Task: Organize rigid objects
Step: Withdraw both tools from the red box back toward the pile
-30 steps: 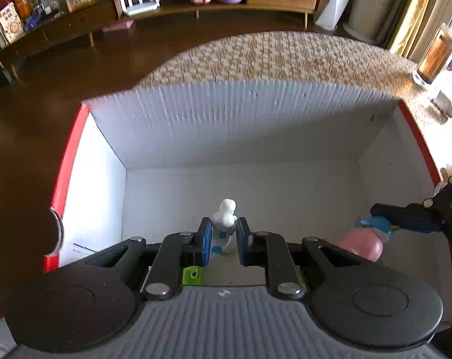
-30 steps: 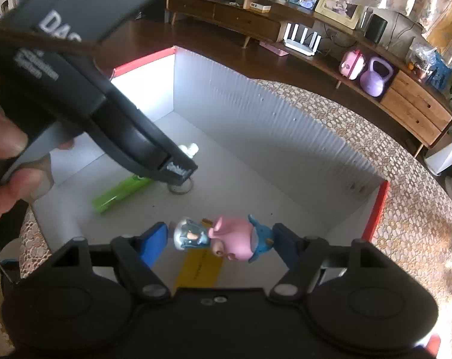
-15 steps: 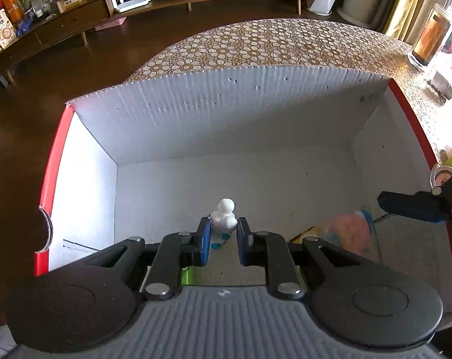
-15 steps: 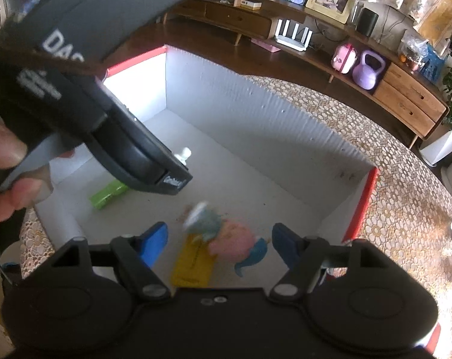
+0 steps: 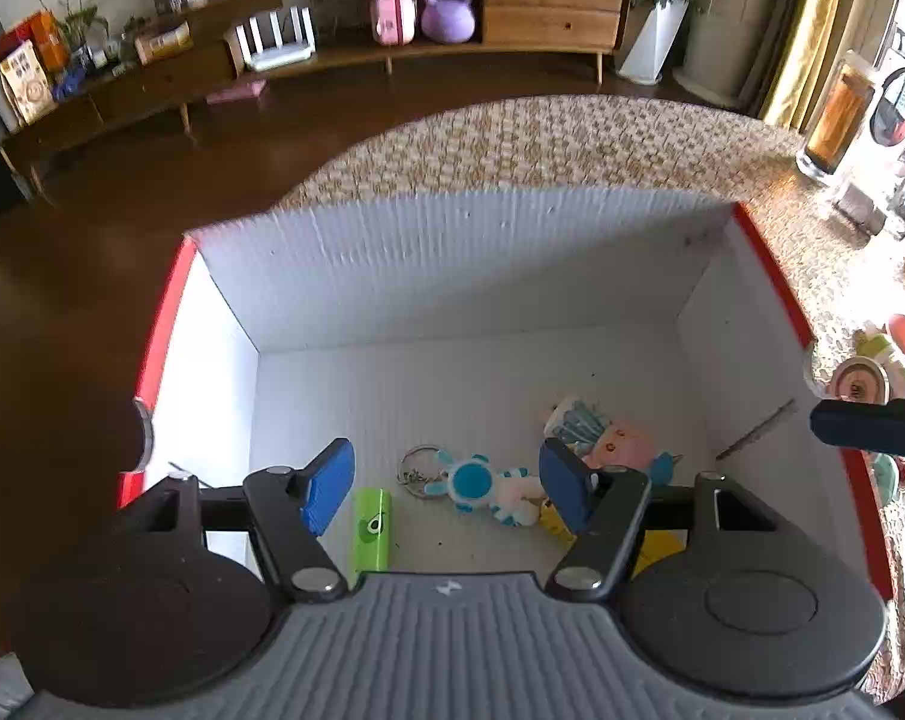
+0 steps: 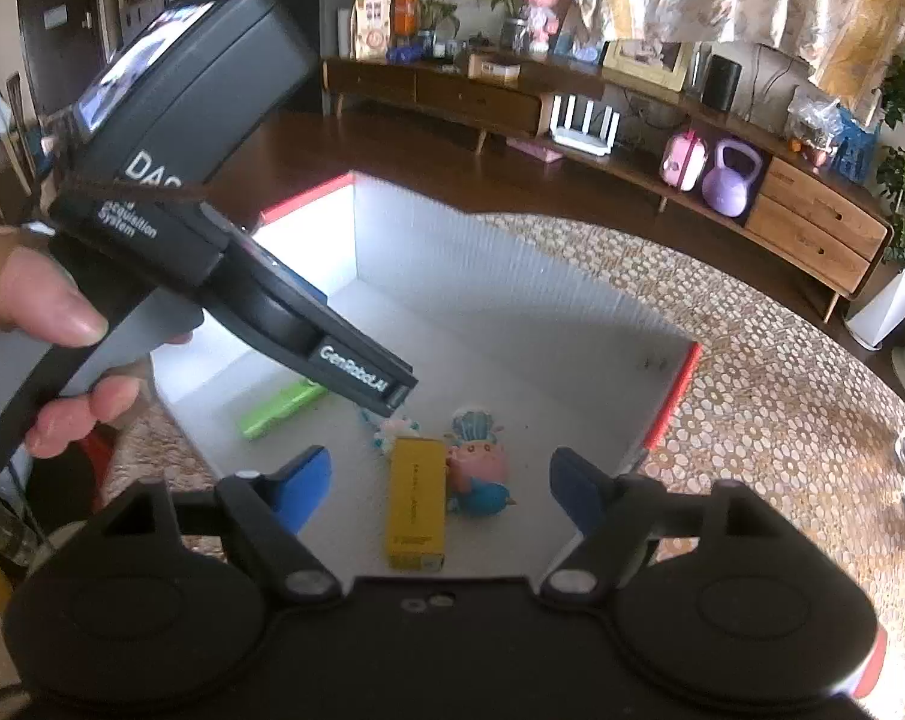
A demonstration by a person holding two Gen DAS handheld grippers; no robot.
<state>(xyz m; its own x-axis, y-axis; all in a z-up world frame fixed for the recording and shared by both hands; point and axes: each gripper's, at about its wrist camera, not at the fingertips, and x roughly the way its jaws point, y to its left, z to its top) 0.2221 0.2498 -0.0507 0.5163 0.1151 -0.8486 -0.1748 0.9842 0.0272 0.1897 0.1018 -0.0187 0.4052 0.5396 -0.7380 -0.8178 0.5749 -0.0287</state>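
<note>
A white box with red rims (image 5: 452, 276) (image 6: 500, 300) sits on the patterned table. On its floor lie a blue-and-white keychain figure (image 5: 482, 483) (image 6: 392, 429), a pink pig toy (image 5: 617, 441) (image 6: 476, 468), a green bar (image 5: 373, 528) (image 6: 281, 408) and a yellow bar (image 6: 415, 501) (image 5: 650, 540). My left gripper (image 5: 446, 483) is open and empty above the keychain figure. My right gripper (image 6: 440, 489) is open and empty above the yellow bar and the pig toy. The left gripper's body (image 6: 200, 228) shows in the right wrist view.
More small items (image 5: 884, 360) lie on the table right of the box. A tall jar (image 5: 836, 120) stands at the far right. A wooden sideboard (image 5: 332, 42) with a purple kettlebell (image 5: 448, 9) runs behind the table.
Both grippers have risen above the box. The left gripper opened and let go of the keychain figure, which now lies flat. The pig toy dropped from the right gripper onto the box floor.
</note>
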